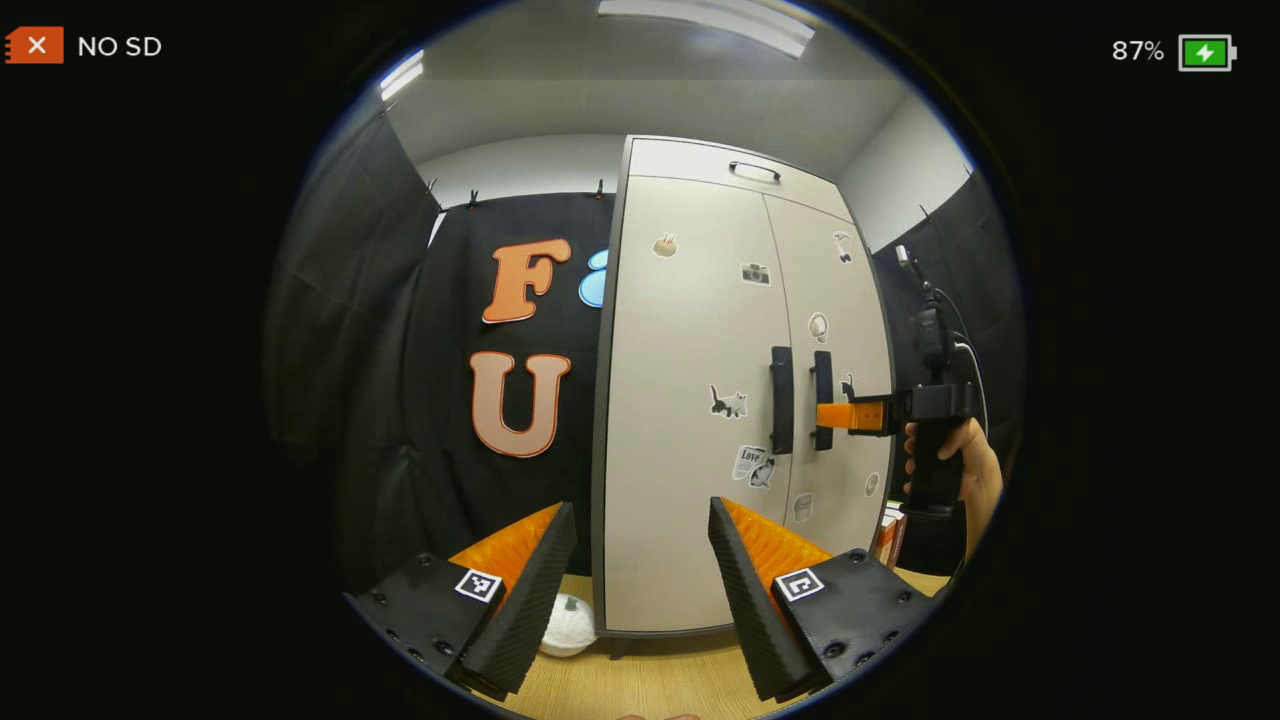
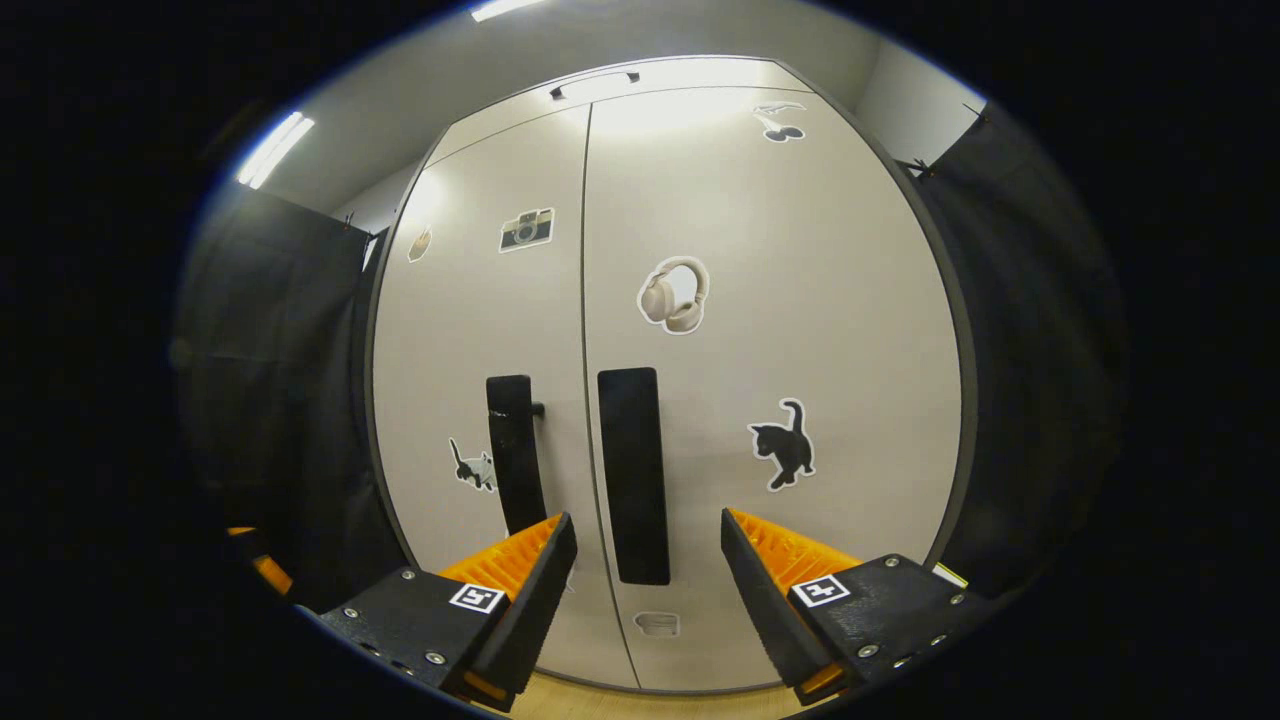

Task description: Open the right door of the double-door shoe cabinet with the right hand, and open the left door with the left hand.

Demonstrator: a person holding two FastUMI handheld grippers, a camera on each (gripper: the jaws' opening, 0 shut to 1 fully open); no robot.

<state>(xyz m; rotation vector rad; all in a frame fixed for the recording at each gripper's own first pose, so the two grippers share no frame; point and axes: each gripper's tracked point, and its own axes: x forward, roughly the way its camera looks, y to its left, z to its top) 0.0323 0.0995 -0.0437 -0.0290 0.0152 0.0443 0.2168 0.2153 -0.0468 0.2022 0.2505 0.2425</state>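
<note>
A recording booth, set inside what looks like an office room. Black cloth hung round on clips, plain white walls, strip ceiling lights, a sticker-dotted shoe cabinet on a wooden floor.

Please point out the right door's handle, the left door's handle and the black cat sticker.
right door handle (image 2: 634, 475), right gripper view, middle of the bar.
left door handle (image 2: 515, 455), right gripper view, middle of the bar.
black cat sticker (image 2: 783, 445), right gripper view, the cat's body.
</note>
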